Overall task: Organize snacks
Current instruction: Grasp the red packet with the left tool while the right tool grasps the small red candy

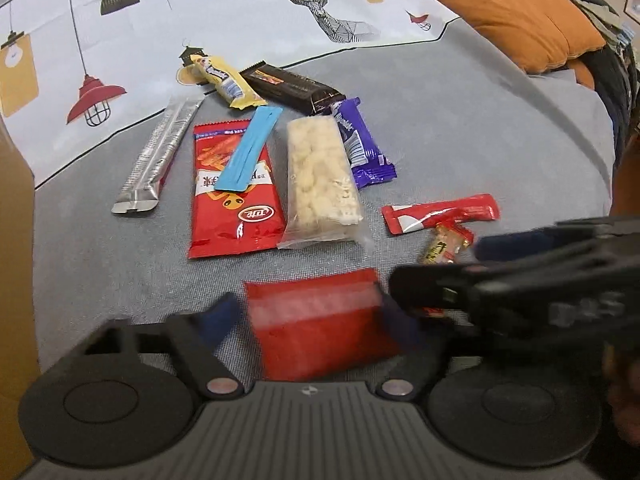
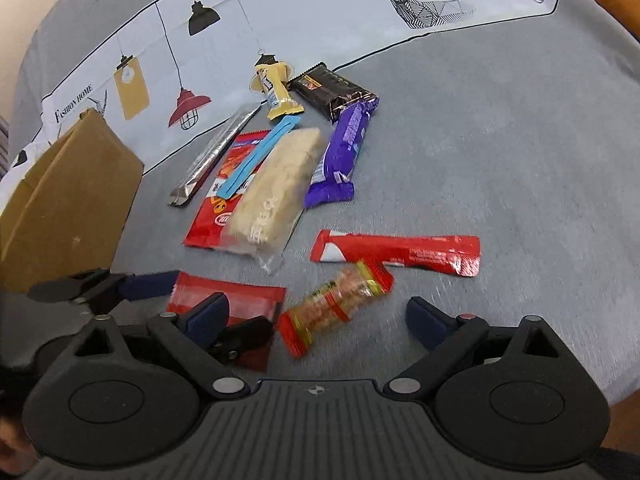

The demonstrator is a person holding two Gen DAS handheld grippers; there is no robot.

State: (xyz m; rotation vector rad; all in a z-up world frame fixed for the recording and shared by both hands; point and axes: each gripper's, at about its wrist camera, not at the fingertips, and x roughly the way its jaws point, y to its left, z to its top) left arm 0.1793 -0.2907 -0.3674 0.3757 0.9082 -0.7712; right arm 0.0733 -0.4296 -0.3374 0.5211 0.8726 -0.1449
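Left claw (image 1: pixel 308 312) apart, straddling the small red packet (image 1: pixel 320 320) at lower centre, pads not visibly pressing. Right claw (image 2: pixel 316 320) apart around the red-and-gold snack (image 2: pixel 336 304), lower centre. Advice: seat pads on each wrapper's edges before closing. Motion blur hides contact; cardboard box (image 2: pixel 68 196) cut off at left.

The red packet (image 1: pixel 320 320) between the left gripper's (image 1: pixel 308 316) fingers is smeared by motion; its print cannot be read. The right gripper (image 1: pixel 520 280) hides part of the small red-and-gold snack (image 1: pixel 446 242). The cardboard box (image 2: pixel 68 200) is cut off at the frame's left edge. Wrapper lettering throughout is too small to make out.
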